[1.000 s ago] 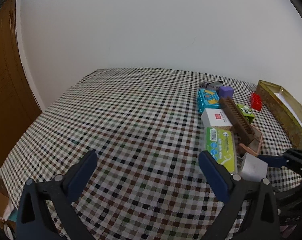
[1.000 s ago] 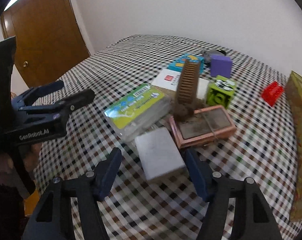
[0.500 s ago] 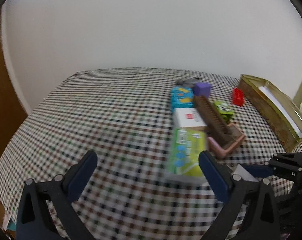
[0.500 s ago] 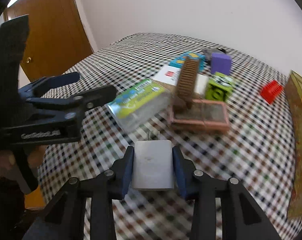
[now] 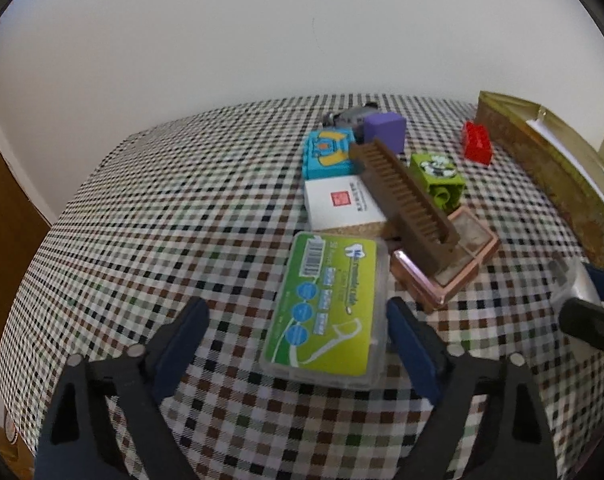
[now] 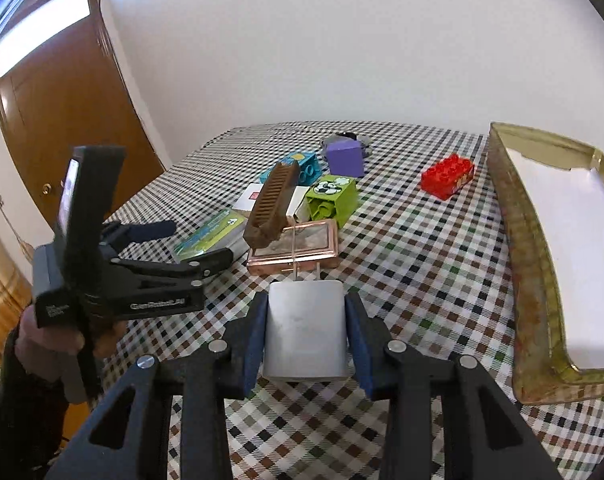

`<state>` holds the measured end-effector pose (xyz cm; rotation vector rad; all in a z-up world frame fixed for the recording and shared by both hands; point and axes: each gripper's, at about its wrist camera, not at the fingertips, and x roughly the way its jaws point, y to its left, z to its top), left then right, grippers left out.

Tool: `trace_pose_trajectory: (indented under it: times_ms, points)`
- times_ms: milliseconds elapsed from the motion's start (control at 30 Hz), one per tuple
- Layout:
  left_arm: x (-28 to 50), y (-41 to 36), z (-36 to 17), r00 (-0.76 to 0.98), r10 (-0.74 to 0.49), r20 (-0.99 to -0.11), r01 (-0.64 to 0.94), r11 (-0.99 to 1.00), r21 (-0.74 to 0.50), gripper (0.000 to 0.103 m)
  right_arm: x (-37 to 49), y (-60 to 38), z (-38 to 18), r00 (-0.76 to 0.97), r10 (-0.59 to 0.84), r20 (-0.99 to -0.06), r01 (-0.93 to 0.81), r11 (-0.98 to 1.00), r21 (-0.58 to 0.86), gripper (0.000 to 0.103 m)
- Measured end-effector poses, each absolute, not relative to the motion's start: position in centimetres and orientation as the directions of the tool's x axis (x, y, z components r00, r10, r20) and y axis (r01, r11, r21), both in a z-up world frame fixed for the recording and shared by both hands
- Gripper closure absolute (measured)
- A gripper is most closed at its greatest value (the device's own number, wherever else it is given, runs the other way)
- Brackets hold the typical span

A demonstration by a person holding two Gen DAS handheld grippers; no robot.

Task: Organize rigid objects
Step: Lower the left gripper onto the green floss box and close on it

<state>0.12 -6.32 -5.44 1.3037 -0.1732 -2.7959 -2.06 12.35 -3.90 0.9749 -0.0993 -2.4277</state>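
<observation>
A green-labelled floss box (image 5: 326, 308) lies flat on the checked tablecloth between the fingers of my left gripper (image 5: 298, 332). Its jaws are closing. The right finger is next to the box's edge, while the left finger stands well apart from it. My right gripper (image 6: 306, 332) is shut on a white plug-in charger (image 6: 306, 340), prongs pointing forward, held above the cloth. In the right wrist view the left gripper (image 6: 198, 242) straddles the floss box (image 6: 210, 234). The charger (image 5: 574, 280) shows at the right edge of the left wrist view.
A brown comb (image 5: 406, 196) leans on a copper-rimmed case (image 5: 454, 264). Behind are a white box (image 5: 338, 204), teal brick (image 5: 326, 154), purple cube (image 5: 384, 130), green brick (image 5: 438, 174) and red brick (image 6: 448, 174). A gold tray (image 6: 518, 220) with a white floor stands at the right.
My right gripper shut on the charger and lifted it off the cloth, toward the tray. My left gripper moved over to the floss box and its jaws have narrowed around it.
</observation>
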Motion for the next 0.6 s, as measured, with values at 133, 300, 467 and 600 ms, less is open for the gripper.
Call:
trace_pose_trajectory:
  times_ms: [133,300,467,600]
  points:
    - [-0.4,-6.6,-5.7,-0.630,-0.065,-0.774,-0.008,-0.996,0.091,0.022,-3.0,13.1,-3.9,-0.610,-0.514,-0.603,0.439,-0.853,0.282,0.062]
    - [-0.5,-7.1,-5.6,-0.626,0.028,-0.779,-0.050,-0.999,0.004,0.049,-3.2,13.1,-4.0,-0.606,-0.521,-0.601,0.437,-0.849,0.296,0.062]
    - [-0.5,-6.9,-5.9,-0.625,0.036,-0.780,-0.049,-0.999,-0.007,0.049,-3.4,12.6,-4.3,-0.587,-0.519,-0.621,0.447,-0.848,0.286,0.062]
    - [0.3,-7.7,-5.9,-0.627,0.041,-0.778,-0.034,-0.999,-0.025,0.050,-3.1,12.0,-4.7,-0.568,-0.494,-0.659,0.460,-0.854,0.243,0.062]
